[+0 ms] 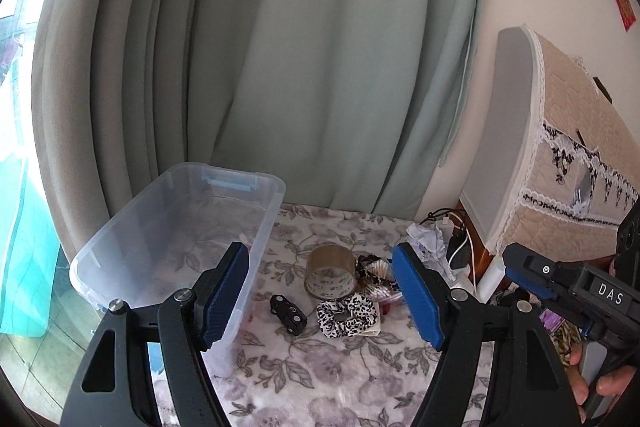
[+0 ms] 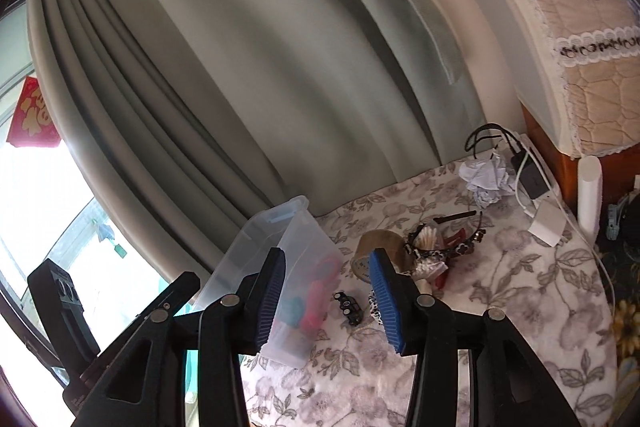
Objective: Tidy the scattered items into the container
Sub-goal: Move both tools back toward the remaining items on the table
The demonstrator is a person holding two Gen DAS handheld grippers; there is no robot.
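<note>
A clear plastic bin [image 1: 176, 227] stands at the left of the floral-covered table [image 1: 320, 367]; it also shows in the right wrist view [image 2: 296, 247] with red and teal items inside. Scattered beside it lie a brown tape roll [image 1: 330, 271], a small black toy car [image 1: 288, 314], a leopard scrunchie [image 1: 348, 317] and a crumpled paper ball [image 1: 428, 241]. My left gripper [image 1: 320, 299] is open and empty, above the table facing these items. My right gripper [image 2: 328, 297] is open and empty, with the toy car [image 2: 349, 307] between its fingers' line of sight.
A pile of hair accessories and cotton swabs [image 2: 436, 247] lies right of the tape. A charger with cables [image 2: 532, 183] sits at the back right. A quilted lace-trimmed cover [image 1: 560, 155] stands on the right. Curtains [image 1: 280, 67] hang behind the table.
</note>
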